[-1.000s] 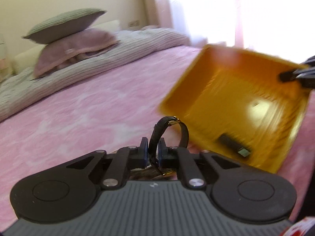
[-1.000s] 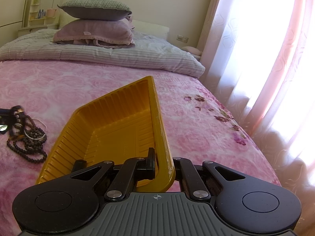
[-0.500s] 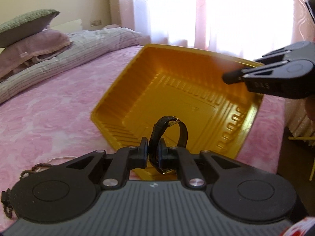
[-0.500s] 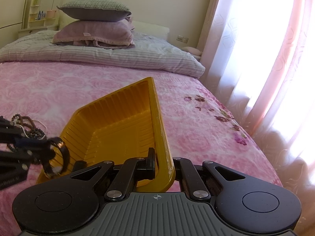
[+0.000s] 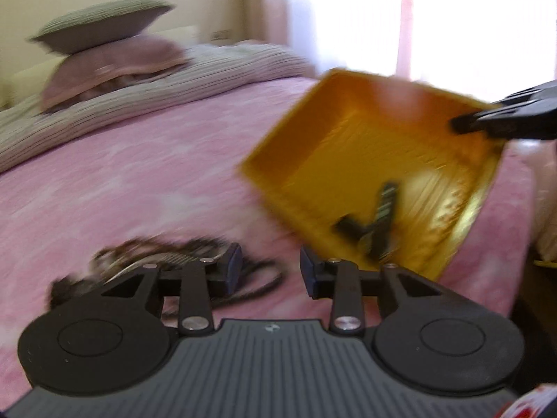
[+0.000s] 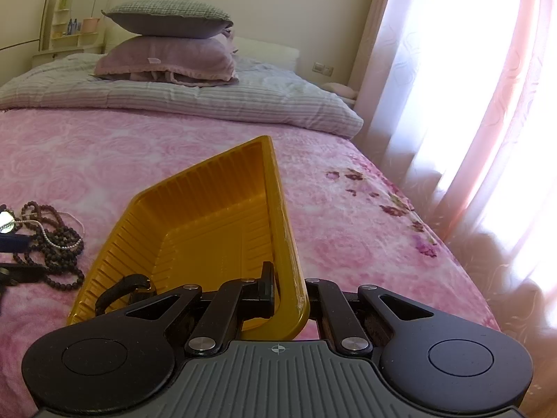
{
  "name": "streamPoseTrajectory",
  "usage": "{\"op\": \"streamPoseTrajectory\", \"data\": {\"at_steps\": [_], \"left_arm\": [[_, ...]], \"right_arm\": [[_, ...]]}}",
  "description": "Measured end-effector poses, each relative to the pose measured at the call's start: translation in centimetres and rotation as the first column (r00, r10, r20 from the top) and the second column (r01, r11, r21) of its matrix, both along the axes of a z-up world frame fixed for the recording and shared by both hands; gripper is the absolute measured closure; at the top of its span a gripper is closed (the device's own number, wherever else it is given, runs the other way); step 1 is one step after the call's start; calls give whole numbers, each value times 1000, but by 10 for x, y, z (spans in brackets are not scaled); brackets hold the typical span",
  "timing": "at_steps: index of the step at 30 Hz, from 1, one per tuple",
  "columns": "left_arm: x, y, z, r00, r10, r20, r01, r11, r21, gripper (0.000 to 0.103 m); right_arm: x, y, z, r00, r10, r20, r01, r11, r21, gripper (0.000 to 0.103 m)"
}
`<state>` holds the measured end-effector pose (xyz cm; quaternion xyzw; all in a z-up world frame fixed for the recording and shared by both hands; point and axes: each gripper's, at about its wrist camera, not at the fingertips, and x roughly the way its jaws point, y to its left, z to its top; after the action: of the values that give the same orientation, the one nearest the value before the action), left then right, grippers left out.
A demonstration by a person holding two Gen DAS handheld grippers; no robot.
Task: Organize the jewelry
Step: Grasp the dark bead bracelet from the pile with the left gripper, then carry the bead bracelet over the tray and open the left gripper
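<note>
Our left hand-held gripper, jaws just opened and empty, hovers near the bead necklaces strewn crosswise beneath it, while our right hand-held gripper pinches the yellow tray.

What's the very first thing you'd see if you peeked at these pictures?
The bright yellow ribbed plastic tray jumps out, tilted up on the pink flowery bedspread, its rim pinched in the right claw. Inside it lies a black strap wristwatch. To the left of the tray, a tangle of dark beaded necklaces sits on the bedspread, with the empty left claw, its jaws just opened, hovering above it.
</note>
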<state>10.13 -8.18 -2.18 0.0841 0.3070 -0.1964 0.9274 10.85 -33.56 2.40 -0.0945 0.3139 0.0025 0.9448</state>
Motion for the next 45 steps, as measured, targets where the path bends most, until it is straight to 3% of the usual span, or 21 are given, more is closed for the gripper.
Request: {"op": "streamPoseTrajectory", "data": {"at_steps": [6, 13, 16, 20, 27, 28, 31, 38, 45], "left_arm": [[-5, 50, -18, 988, 156, -17, -155, 986, 68, 70], [0, 91, -26, 947, 319, 30, -320, 938, 132, 70], [16, 104, -31, 936, 348, 48, -351, 921, 169, 70], [29, 115, -36, 933, 354, 58, -358, 905, 229, 71], [40, 112, -47, 970, 237, 57, -241, 907, 345, 73], [41, 111, -49, 974, 222, 53, -226, 904, 364, 75], [43, 108, -53, 977, 207, 46, -208, 894, 396, 95], [40, 113, -32, 964, 249, 95, -266, 892, 364, 97], [36, 106, 5, 957, 231, 175, -279, 901, 333, 97]], "right_arm": [[0, 0, 0, 1000, 0, -1, 0, 1000, 0, 97], [0, 0, 0, 1000, -3, -5, 3, 1000, -7, 97], [1, 0, 0, 1000, -3, -6, 3, 1000, -10, 97], [1, 0, 0, 1000, -3, -8, 3, 1000, -14, 97], [2, 1, 0, 1000, -6, -9, 5, 1000, -25, 97], [2, 1, 0, 1000, -6, -9, 6, 1000, -24, 97], [2, 2, 1, 1000, -2, -8, 2, 1000, -24, 97], [2, 2, 1, 1000, 1, -8, -1, 1000, -24, 97], [2, 1, 1, 1000, 1, -8, -1, 1000, -25, 97]]}}
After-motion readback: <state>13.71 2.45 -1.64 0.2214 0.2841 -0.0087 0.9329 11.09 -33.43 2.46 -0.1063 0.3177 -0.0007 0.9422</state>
